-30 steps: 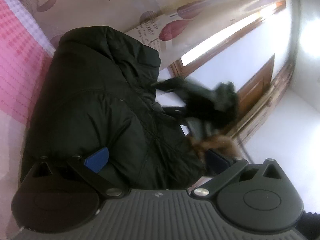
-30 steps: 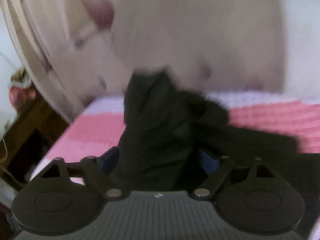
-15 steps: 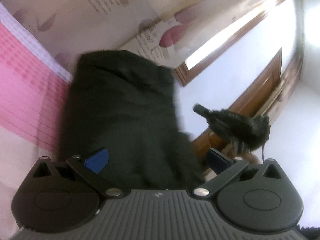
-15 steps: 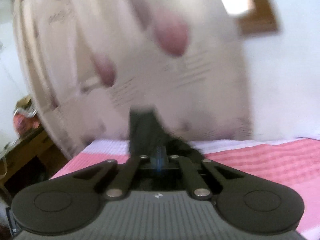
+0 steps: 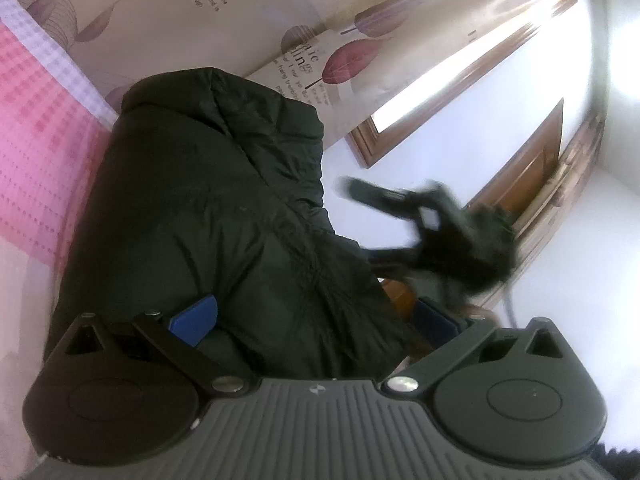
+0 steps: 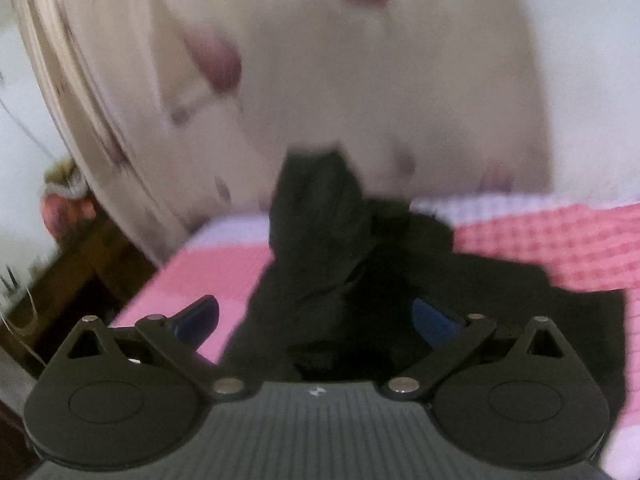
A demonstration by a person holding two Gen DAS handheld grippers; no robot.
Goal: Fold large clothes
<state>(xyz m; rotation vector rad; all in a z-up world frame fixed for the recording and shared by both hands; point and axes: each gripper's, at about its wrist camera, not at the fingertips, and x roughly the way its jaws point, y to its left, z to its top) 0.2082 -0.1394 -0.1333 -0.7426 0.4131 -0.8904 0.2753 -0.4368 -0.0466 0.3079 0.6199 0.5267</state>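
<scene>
A large dark padded jacket (image 5: 208, 220) lies heaped on the pink checked bed sheet (image 5: 36, 152). My left gripper (image 5: 316, 318) straddles its near bulk with jaws wide. A gap shows between the fabric and the right pad (image 5: 434, 318), so nothing is pinched. In the left wrist view my right gripper (image 5: 360, 224) is a blurred black shape beside the jacket's upper edge. In its own view the right gripper (image 6: 316, 318) is opening. The jacket (image 6: 332, 240) sits between and beyond the spread blue pads (image 6: 196, 316), which do not press on it.
A leaf-printed curtain (image 5: 328, 32) hangs behind the bed, beside a wood-framed window (image 5: 460, 72) and a wooden door (image 5: 532, 168). A dark wooden bedside stand (image 6: 68, 280) with a reddish object (image 6: 60, 212) stands off the bed's left edge.
Half a second ago the right gripper was shut on a lifted fold of the jacket. Its jaws now stand wide, it has swung back toward the jacket, and the jacket has slumped into a heap.
</scene>
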